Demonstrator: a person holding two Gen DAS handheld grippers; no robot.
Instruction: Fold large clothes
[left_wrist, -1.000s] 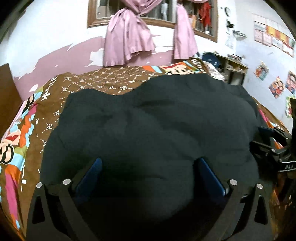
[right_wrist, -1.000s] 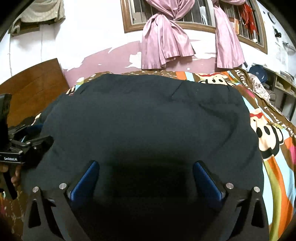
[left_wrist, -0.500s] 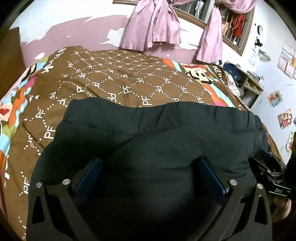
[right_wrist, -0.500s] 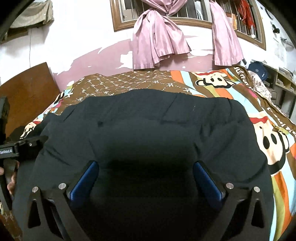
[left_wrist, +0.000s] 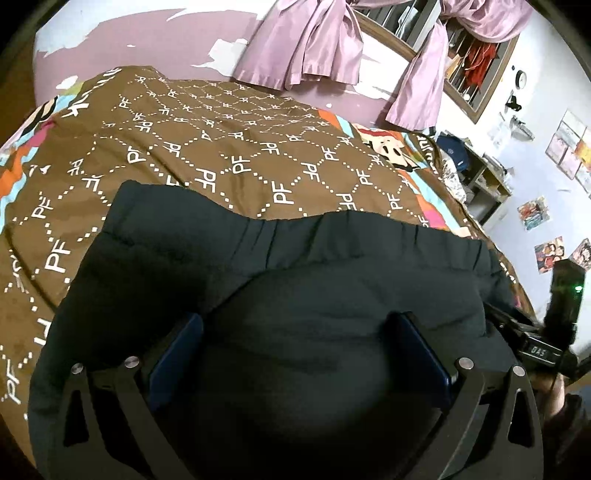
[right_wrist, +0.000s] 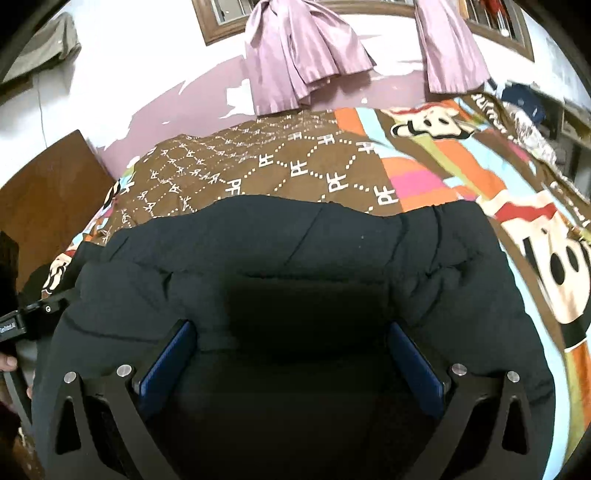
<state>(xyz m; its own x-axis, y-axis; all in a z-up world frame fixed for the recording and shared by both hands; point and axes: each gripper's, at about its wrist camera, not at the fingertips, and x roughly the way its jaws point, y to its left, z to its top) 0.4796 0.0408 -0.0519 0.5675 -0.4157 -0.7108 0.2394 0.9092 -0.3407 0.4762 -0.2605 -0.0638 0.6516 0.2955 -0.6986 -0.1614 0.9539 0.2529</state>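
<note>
Lying across the near part of the bed (left_wrist: 229, 155), the dark garment (left_wrist: 332, 266) covers the lower half of both wrist views, its gathered elastic edge (left_wrist: 369, 236) turned toward the far wall. Both tongs point forward and slightly down over it. The left tongs (left_wrist: 295, 354) have their blue pads (left_wrist: 173, 354) spread wide, cloth bulging up between them; whether they pinch any of it cannot be told. The right tongs (right_wrist: 291, 354) stand equally wide, with their pads (right_wrist: 166, 365) on either side of a dark mound of fabric, and their hold cannot be told either. Seen from the left wrist, the right tool's black body sits at the garment's right edge. From the right wrist, the left tool pokes in at the left edge. Pink curtains (right_wrist: 303, 55) hang behind the patterned bedspread (right_wrist: 443, 155).
</note>
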